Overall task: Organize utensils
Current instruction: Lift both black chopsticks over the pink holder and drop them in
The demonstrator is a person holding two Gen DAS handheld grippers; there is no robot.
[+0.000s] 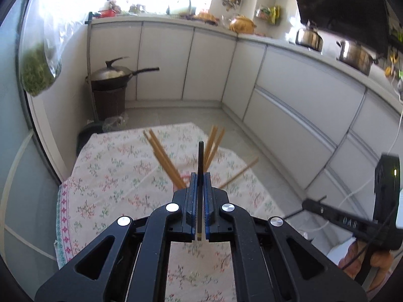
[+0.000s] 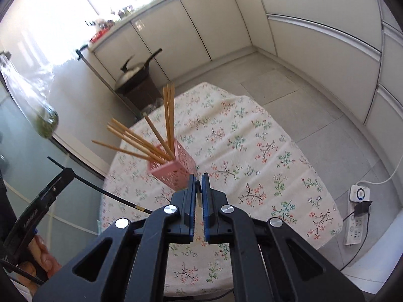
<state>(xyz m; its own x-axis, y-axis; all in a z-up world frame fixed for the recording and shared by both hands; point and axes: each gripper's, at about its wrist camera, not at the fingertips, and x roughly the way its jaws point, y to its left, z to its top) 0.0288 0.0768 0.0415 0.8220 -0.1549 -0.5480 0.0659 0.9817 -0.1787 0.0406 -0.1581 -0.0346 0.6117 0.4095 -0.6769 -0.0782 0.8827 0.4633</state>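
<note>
My left gripper (image 1: 200, 175) is shut on a black chopstick (image 1: 200, 156) that sticks up past its fingertips, held above the table. Behind it stand several wooden chopsticks (image 1: 165, 158). In the right wrist view those wooden chopsticks (image 2: 161, 138) fan out of a pink perforated holder (image 2: 173, 170) on the floral tablecloth (image 2: 252, 151). My right gripper (image 2: 198, 178) is nearly shut, just in front of the holder, with a small dark bit between its tips; I cannot tell what it is. The black chopstick (image 2: 105, 191) and the left gripper show at the left there.
A lidded black wok (image 1: 110, 74) sits on a brown bin beyond the table. White cabinets (image 1: 289, 88) line the back and right. A power strip (image 2: 356, 219) with cables lies on the floor at the right. A bag of greens (image 1: 35, 73) hangs at the left.
</note>
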